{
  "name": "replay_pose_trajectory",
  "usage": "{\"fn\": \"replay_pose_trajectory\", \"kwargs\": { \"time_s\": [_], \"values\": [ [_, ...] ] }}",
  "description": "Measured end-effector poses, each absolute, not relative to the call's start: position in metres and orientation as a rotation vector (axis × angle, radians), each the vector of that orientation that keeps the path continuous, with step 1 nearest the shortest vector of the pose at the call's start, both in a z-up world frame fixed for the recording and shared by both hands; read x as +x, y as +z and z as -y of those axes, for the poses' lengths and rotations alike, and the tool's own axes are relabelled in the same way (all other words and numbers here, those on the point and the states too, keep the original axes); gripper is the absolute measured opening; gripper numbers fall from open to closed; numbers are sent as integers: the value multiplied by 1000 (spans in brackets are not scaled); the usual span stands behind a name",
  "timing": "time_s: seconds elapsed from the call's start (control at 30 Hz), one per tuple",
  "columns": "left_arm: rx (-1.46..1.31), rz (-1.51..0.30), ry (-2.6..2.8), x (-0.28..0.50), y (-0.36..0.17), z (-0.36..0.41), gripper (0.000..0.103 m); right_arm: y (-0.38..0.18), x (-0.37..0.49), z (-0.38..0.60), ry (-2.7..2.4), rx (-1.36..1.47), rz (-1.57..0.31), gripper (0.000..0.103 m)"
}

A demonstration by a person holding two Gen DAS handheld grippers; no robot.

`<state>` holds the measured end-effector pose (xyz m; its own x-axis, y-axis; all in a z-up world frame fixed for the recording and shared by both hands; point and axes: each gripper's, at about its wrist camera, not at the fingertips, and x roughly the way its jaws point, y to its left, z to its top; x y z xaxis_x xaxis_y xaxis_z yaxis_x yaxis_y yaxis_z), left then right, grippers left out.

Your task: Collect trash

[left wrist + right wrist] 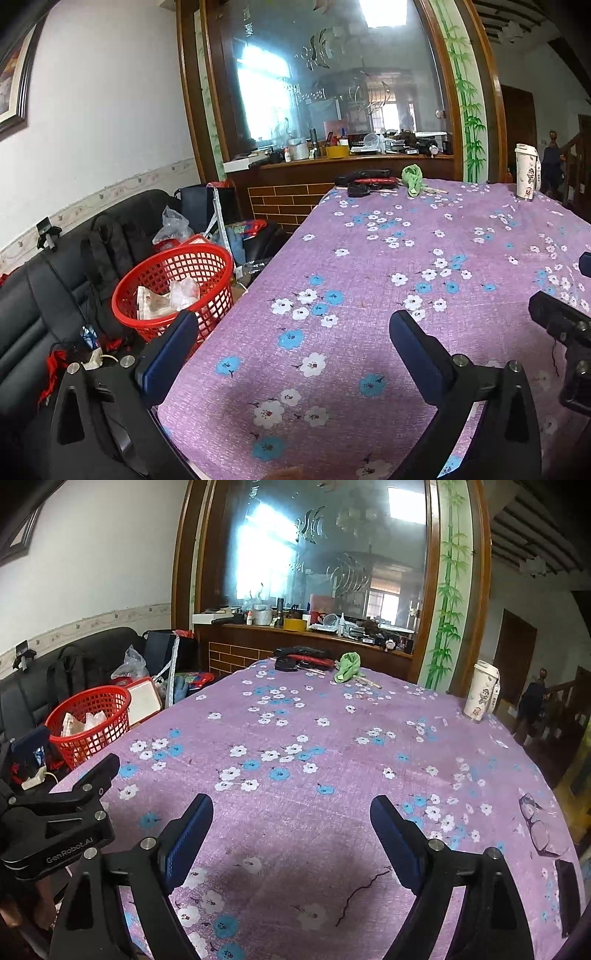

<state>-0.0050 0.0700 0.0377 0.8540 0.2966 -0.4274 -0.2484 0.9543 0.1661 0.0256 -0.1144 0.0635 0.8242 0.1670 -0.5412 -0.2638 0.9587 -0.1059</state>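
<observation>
Left gripper [293, 328]: black angular frame, dark blue ribbed pads, silver round screw heads
Right gripper [291, 812]: same build, black arms, blue pads; white "GenRobot.AI" lettering shows on the left unit's side

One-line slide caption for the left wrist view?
Open left gripper over purple floral tablecloth; red plastic mesh basket holds crumpled trash beside the table.

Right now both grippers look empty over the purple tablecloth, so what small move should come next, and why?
Probably ease the right gripper down toward the thin dark string on the tablecloth just ahead of its open jaws. It looks like the nearest scrap, both grippers are open and empty, and the red basket beside the table already holds wrappers.
</observation>
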Motion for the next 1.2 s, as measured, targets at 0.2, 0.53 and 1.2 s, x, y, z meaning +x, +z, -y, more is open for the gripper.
{"fn": "replay_pose_trajectory", "kwargs": {
  "time_s": [0.2,0.53,1.2],
  "values": [
    [78,-471,288,-4,36,-78,103,58,27,109,222,-202,-563,90],
    [45,-484,333,-3,33,-90,103,57,26,101,238,-219,-564,90],
    [94,-468,414,-10,30,-94,103,57,19,89,267,-245,-557,91]
  ]
}}
